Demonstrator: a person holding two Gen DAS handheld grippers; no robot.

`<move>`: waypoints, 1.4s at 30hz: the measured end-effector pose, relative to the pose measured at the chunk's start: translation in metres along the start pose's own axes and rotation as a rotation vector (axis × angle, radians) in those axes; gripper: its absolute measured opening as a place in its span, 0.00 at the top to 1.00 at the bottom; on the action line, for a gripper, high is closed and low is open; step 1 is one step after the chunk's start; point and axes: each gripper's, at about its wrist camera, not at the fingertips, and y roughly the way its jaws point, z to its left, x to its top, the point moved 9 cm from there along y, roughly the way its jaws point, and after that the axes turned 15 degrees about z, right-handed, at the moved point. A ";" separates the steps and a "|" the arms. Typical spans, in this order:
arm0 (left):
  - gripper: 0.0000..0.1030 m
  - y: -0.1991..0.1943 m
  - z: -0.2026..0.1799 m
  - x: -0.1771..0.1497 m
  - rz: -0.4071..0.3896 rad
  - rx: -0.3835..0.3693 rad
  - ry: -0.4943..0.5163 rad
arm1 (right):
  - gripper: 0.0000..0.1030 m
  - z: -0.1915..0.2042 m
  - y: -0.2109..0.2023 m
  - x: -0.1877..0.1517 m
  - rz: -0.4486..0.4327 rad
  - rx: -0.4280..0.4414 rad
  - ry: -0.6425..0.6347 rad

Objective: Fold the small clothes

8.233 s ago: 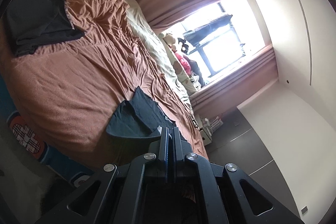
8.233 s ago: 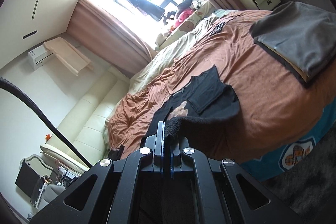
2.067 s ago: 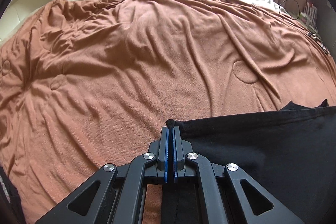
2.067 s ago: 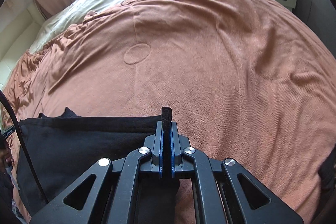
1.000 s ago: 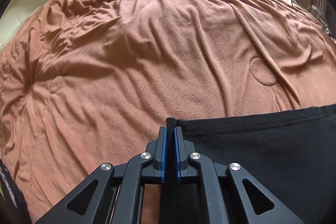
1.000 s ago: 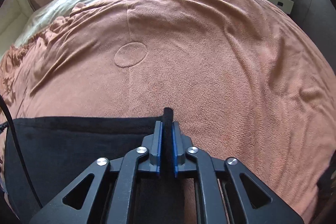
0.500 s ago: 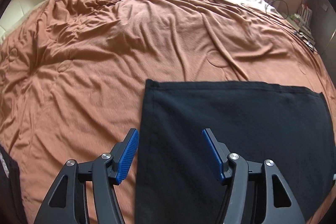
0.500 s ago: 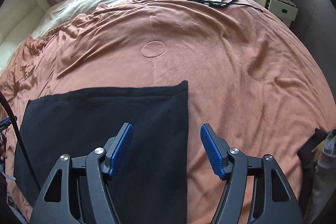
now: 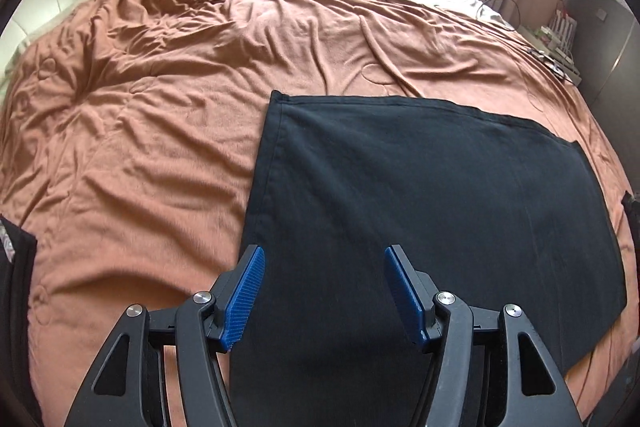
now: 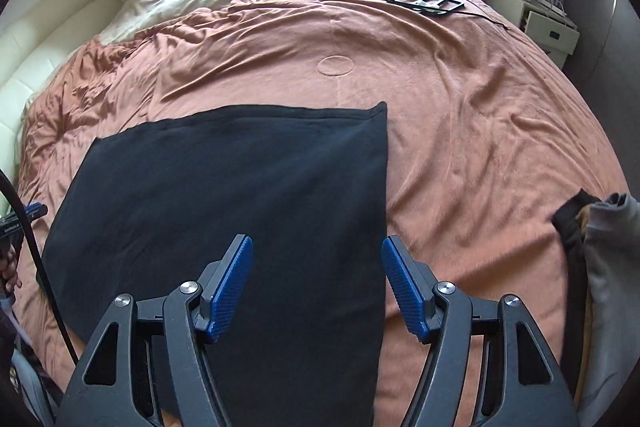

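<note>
Black garment (image 9: 420,195) lies flat and spread on the rust-brown blanket (image 9: 152,115) covering the bed. We note the left gripper (image 9: 322,289) above its left edge, blue pads wide apart, gripping nothing. We find the right gripper (image 10: 316,285) likewise spread above the right edge, beside folded clothes (image 10: 600,267).

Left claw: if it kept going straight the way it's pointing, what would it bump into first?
Probably the black garment spread on the brown blanket. The open left claw points at its near part, though depth is unclear.
</note>
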 end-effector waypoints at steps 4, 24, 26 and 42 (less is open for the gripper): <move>0.38 -0.010 -0.002 -0.026 -0.004 -0.018 0.002 | 0.37 0.006 -0.012 -0.026 0.002 -0.008 -0.017; 0.51 0.007 0.030 -0.127 0.060 0.020 -0.039 | 0.42 0.013 0.017 -0.128 0.123 -0.046 0.044; 0.58 0.013 0.037 -0.135 0.076 0.033 -0.050 | 0.46 0.011 0.021 -0.133 0.133 -0.034 0.061; 0.58 -0.015 0.091 -0.152 0.047 -0.021 -0.192 | 0.57 -0.018 -0.009 -0.172 0.081 0.093 0.226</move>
